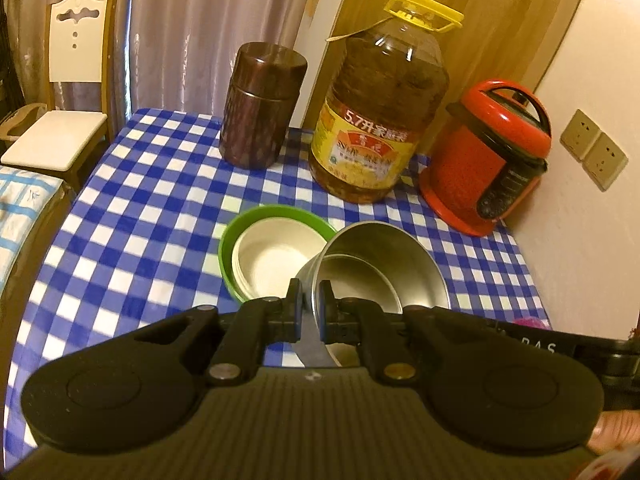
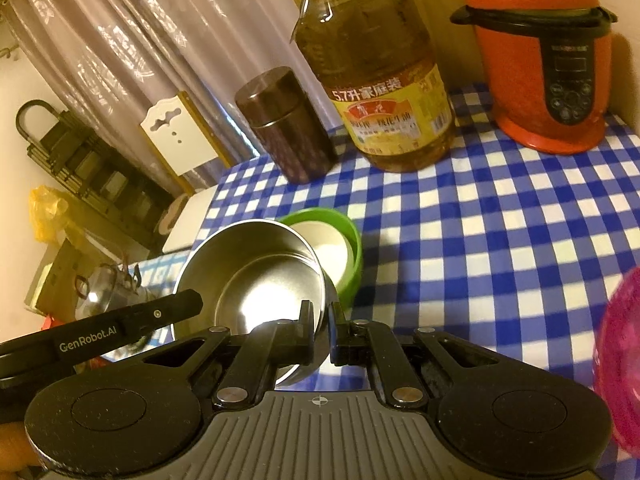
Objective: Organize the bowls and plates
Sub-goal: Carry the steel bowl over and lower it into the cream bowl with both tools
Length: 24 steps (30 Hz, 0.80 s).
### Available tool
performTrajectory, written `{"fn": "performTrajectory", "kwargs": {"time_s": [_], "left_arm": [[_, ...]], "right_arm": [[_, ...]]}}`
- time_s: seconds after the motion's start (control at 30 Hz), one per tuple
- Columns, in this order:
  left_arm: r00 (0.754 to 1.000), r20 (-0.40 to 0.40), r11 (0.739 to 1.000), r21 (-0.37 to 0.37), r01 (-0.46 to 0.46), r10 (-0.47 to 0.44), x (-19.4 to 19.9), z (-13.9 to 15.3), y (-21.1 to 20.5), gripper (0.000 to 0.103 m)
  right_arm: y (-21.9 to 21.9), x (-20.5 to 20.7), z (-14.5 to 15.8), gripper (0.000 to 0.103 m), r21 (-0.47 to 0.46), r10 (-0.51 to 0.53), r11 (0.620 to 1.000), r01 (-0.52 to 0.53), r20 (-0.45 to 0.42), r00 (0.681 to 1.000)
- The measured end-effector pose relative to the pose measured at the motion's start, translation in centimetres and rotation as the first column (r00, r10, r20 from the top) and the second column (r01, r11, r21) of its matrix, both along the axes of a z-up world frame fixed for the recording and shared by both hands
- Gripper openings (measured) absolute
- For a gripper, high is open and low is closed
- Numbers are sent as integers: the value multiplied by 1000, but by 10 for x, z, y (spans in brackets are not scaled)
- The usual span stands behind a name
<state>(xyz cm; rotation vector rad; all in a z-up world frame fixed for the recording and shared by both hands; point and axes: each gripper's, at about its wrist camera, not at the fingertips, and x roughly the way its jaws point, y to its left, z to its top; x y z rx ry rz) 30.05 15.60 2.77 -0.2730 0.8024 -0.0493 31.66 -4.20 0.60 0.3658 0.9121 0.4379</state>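
Both grippers, left gripper [image 1: 310,300] and right gripper [image 2: 322,320], clamp opposite rims of the steel bowl [image 1: 372,268]. It hangs tilted beside the green bowl [image 1: 240,232] mid-table [image 1: 132,208].

oil bottle [image 1: 376,120] label [image 2: 394,114]: "5.7升家庭装" | left gripper's arm [image 2: 100,334]: "GenRobot.AI" | right gripper's arm [image 1: 540,347]: only "R A S" legible | red cooker [image 2: 544,52] panel [image 2: 570,86]: print too small to read
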Motion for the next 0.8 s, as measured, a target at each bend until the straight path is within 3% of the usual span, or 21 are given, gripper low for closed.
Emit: {"fn": "performTrajectory", "kwargs": {"time_s": [0.8], "left_arm": [[997, -67, 999, 0, -34, 34, 89, -52, 30, 6]], "right_arm": [[32, 92, -50, 7, -18, 7, 1000, -8, -52, 999]]}}
